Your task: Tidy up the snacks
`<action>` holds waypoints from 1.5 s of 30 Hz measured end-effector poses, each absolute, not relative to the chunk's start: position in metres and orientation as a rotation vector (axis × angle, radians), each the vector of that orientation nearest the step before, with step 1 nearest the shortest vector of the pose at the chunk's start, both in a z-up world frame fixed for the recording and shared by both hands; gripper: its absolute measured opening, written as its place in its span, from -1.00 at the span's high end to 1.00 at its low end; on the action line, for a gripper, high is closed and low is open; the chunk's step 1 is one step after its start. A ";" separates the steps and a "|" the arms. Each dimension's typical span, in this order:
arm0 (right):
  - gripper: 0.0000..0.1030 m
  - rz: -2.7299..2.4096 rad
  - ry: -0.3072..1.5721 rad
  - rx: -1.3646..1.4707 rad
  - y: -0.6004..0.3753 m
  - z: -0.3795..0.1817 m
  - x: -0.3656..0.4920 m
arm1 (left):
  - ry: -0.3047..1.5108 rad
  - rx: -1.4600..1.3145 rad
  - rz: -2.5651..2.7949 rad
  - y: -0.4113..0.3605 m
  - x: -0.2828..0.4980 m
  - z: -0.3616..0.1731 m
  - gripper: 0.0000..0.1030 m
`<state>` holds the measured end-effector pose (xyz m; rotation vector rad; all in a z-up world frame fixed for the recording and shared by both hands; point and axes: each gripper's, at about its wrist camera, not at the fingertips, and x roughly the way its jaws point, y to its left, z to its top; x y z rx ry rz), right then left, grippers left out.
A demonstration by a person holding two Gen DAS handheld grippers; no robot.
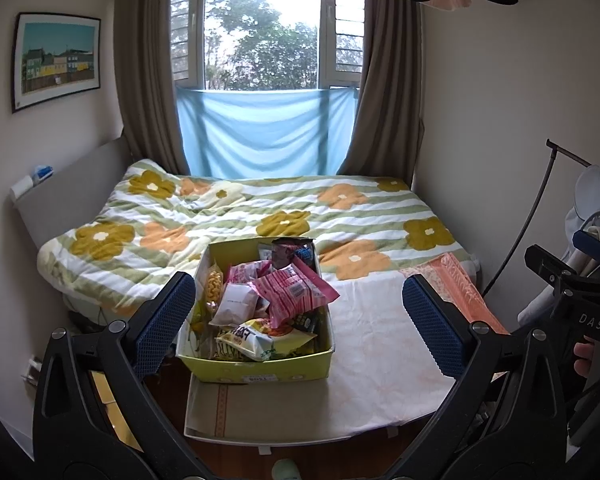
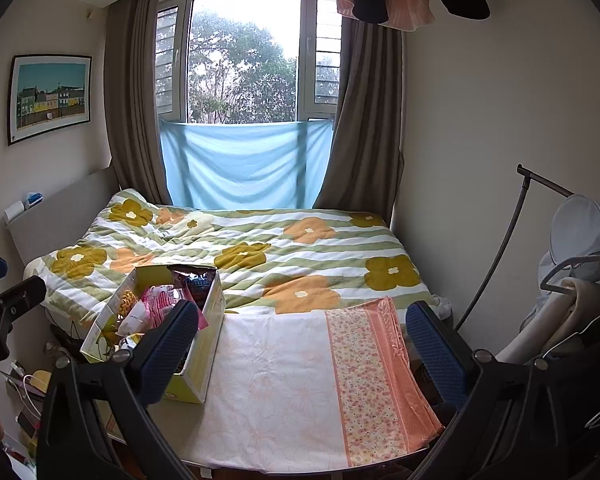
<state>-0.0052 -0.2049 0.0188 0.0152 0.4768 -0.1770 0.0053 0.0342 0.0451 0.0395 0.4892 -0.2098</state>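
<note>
A yellow-green cardboard box [image 1: 260, 368] full of mixed snack packets stands on a cloth-covered table at the foot of the bed. A pink packet [image 1: 296, 294], a white packet [image 1: 236, 304] and a yellow-green chip bag [image 1: 264, 340] lie on top. The box also shows in the right wrist view [image 2: 208, 344]. My left gripper [image 1: 300, 320] is open and empty, held back from the box, with the box between its blue pads. My right gripper [image 2: 304, 352] is open and empty over the table, to the right of the box.
The table [image 2: 284, 396] wears a white floral cloth with an orange patterned band [image 2: 372, 376] at its right. Behind it is a bed with a flowered quilt [image 2: 268, 256]. A clothes rack with hangers [image 2: 572, 280] stands at the right wall. Clutter lies on the floor at left [image 2: 28, 392].
</note>
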 end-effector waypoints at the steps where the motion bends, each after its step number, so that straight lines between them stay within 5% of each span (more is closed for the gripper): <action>1: -0.99 -0.178 0.478 0.016 -0.205 0.017 -0.005 | 0.490 0.040 -0.211 0.034 0.006 0.045 -0.99; 45: -0.99 -0.167 0.509 0.015 -0.204 0.012 0.001 | 0.484 0.052 -0.140 0.020 0.008 0.043 -0.99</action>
